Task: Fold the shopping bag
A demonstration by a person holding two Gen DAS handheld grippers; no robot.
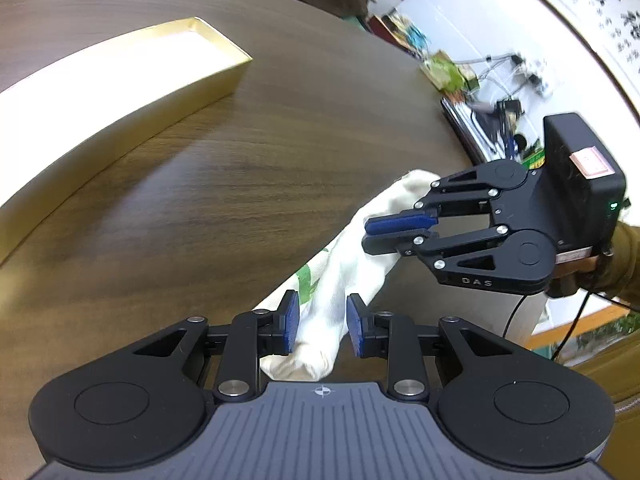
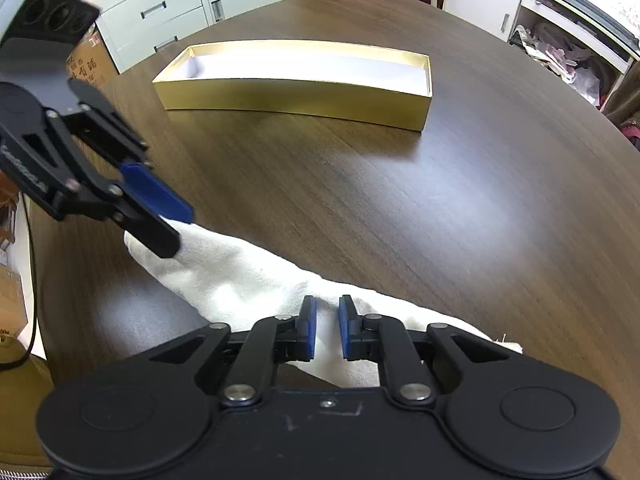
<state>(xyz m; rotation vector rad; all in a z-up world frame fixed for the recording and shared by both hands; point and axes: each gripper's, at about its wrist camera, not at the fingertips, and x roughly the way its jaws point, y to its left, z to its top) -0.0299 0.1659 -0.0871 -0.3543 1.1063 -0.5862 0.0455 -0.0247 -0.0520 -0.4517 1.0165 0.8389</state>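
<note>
A cream cloth shopping bag [image 1: 348, 256] with a green print lies bunched in a long strip at the near edge of the dark wooden table [image 1: 224, 184]. My left gripper [image 1: 322, 326] is open, its blue pads either side of one end of the bag. The right gripper [image 1: 370, 234] shows in the left wrist view at the other end, its fingers close together at the cloth. In the right wrist view the bag [image 2: 240, 276] runs across below my right gripper [image 2: 327, 328], whose pads stand a narrow gap apart over the cloth. The left gripper [image 2: 176, 228] touches the far end.
A long shallow gold box [image 2: 296, 92] with a white inside stands open on the table beyond the bag; it also shows in the left wrist view [image 1: 120, 92]. White drawers [image 2: 160, 4] and cluttered shelves [image 2: 560, 52] stand beyond the table's edge.
</note>
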